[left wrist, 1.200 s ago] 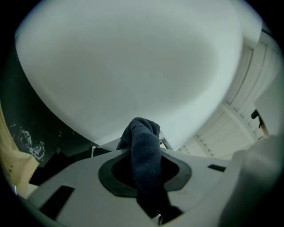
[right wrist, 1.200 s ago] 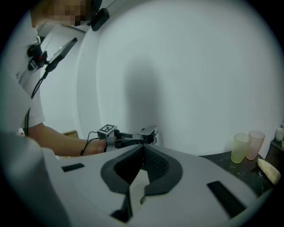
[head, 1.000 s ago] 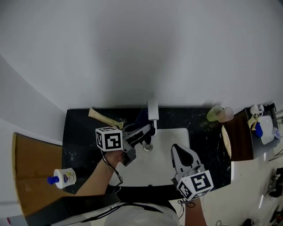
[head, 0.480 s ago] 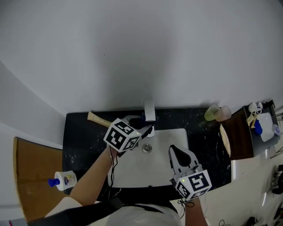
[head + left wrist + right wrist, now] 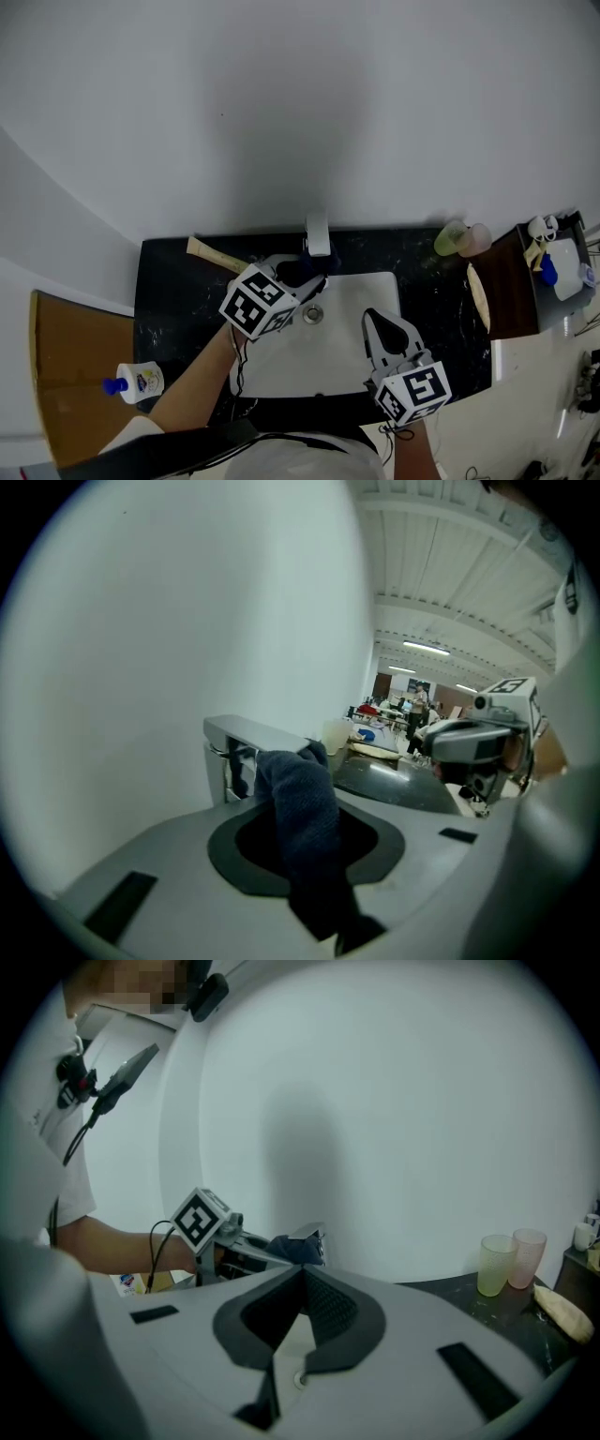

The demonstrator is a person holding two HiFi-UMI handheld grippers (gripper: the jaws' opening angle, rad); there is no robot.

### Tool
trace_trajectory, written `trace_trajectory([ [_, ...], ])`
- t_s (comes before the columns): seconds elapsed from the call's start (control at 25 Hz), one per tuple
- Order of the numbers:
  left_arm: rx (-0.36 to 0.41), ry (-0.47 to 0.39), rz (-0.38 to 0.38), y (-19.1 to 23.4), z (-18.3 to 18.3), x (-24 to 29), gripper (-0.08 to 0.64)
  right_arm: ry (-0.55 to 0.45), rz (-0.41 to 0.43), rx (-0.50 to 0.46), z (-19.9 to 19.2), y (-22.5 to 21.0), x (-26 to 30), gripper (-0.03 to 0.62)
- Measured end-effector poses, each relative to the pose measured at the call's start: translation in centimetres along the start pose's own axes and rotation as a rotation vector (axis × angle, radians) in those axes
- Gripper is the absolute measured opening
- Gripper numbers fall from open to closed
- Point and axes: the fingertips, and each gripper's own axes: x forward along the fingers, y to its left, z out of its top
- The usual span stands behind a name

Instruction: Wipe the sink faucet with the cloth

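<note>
Pale bare wall (image 5: 300, 112) ran behind a dark speckled counter (image 5: 173, 281), a white sink (image 5: 309, 361) set into its middle. Faucet (image 5: 319, 236) stood at the back edge of the basin, hard against the wall. Left tongs (image 5: 305, 278) were clenched on a dark blue cloth (image 5: 300, 799); in the left gripper view the cloth rose out of the jaws and its upper fold lay against the near end of the squared chrome spout. Right tongs (image 5: 386, 336) hung over the front right of the basin, tips pressed together on nothing, well apart from the faucet. Judged the wipe to be under way, with the cloth in contact at the spout's left side and tip. How much metal had been covered could not be told, as no streak or sheen showed. Top face, far side and base probably remained. Room for moving: open basin in front of and below the spout, so strokes toward the person looked free. Behind the faucet almost no gap to the wall, so the rear face would be awkward. A wooden stick (image 5: 214, 253) lay on the counter just left of the left tongs, near enough to be nudged on a wide swing. Two cups (image 5: 454, 240) sat well off at the back right, and a bottle (image 5: 139, 381) far left, both clear of the work.
</note>
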Motion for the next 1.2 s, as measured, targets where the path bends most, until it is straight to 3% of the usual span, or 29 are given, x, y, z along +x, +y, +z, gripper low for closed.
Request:
trace_trajectory([
  [0.2,0.017,-0.01,0.003,-1.7,-0.8,-0.6,0.092,0.004,0.009,-0.004,-0.1,0.1,0.2,0.005],
  [0.44,0.083,0.001,0.06,1.2,0.6,-0.1,0.092,0.007,0.0,-0.003,-0.2,-0.2,0.0,0.005],
  [0.68,0.068,0.011,0.137,5.0,1.1,0.6,0.092,0.018,-0.005,-0.002,-0.6,-0.3,-0.4,0.005],
  [0.8,0.068,0.017,0.123,5.8,1.5,0.9,0.092,0.021,0.0,-0.002,-0.8,0.1,-0.3,0.005],
  [0.96,0.16,0.049,0.123,4.0,1.1,0.5,0.092,0.019,0.014,-0.004,-0.9,1.0,-0.2,0.005],
  [1.2,0.252,0.065,0.039,-2.4,-1.3,-0.8,0.093,0.012,0.014,-0.003,-0.6,0.7,-0.4,0.005],
])
